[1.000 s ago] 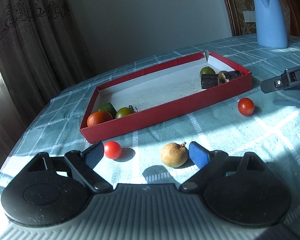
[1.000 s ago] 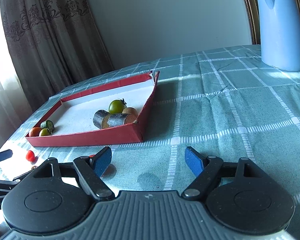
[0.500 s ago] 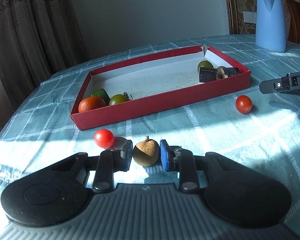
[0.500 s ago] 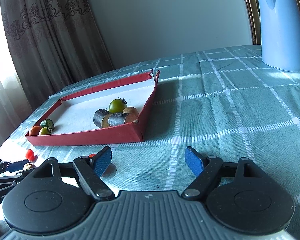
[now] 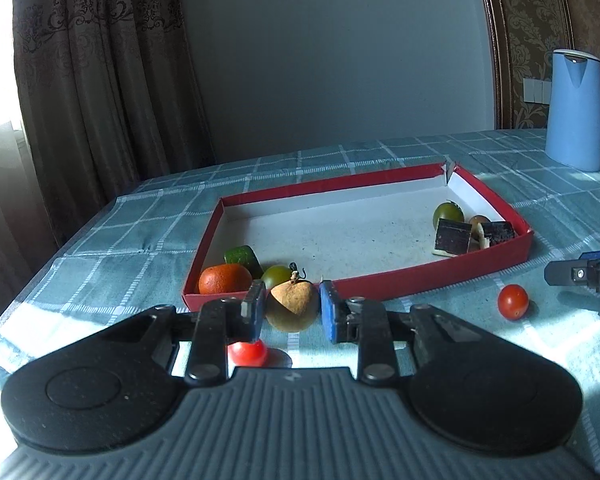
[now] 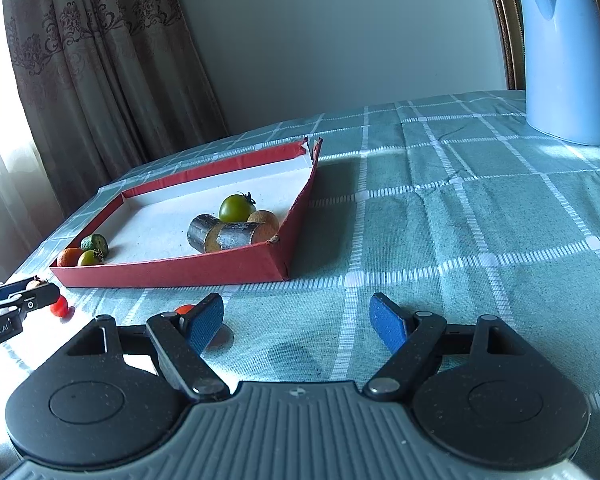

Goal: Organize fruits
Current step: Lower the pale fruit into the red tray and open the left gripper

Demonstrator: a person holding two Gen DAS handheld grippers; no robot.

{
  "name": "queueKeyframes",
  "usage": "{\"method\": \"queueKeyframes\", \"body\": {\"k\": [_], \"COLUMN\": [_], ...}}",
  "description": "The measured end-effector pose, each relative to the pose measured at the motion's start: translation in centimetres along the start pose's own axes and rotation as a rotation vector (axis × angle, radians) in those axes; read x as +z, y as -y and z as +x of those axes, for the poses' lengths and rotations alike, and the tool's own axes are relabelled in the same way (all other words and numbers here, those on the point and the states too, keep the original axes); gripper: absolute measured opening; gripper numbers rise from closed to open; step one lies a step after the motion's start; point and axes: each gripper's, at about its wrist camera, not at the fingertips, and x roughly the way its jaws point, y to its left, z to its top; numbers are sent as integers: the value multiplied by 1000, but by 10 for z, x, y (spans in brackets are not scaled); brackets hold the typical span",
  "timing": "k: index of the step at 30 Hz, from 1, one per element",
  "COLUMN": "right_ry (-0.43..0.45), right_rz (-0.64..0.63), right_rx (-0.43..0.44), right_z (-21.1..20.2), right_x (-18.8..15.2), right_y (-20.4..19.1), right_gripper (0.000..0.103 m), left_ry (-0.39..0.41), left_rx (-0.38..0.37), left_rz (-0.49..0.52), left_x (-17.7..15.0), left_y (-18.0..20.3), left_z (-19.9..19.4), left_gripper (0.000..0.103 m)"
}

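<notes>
My left gripper (image 5: 291, 309) is shut on a brown round fruit (image 5: 291, 306) and holds it above the tablecloth, just before the red tray (image 5: 420, 276). A red cherry tomato (image 5: 247, 353) lies on the cloth below the left finger. Another cherry tomato (image 5: 513, 301) lies to the right. In the tray are an orange (image 5: 225, 279), a green fruit (image 5: 243, 257), green tomatoes (image 5: 447, 213) and dark sugarcane pieces (image 5: 452, 237). My right gripper (image 6: 298, 320) is open and empty over the cloth, a cherry tomato (image 6: 184, 309) behind its left finger.
A blue kettle (image 6: 564, 56) stands at the back right of the table. Brown curtains (image 5: 92, 92) hang at the left beyond the table edge. The right gripper's tip (image 5: 580, 272) shows at the right edge of the left wrist view.
My left gripper closed on the brown fruit and has lifted it off the cloth toward the tray. The right gripper has not moved.
</notes>
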Motion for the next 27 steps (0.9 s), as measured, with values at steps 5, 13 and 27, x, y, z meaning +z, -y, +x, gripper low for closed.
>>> {"method": "queueKeyframes", "body": {"k": [5,13,27], "right_ry": [-4,-12,-13], "right_rz": [-3,-20,-28], "right_rx": [0,-1,-5], "right_z": [1,2,2], "right_x": [1,0,0], "right_y": [0,-3,-4], "right_gripper": [80,80,80], "left_ry": [-27,-100,-145], "left_rx": [43,109,95], "left_rz": [-43,-62,-116], "left_x": [31,40,30], "left_y": [2,13,1], "left_z": [32,81,106], "left_gripper": [27,27,28]}}
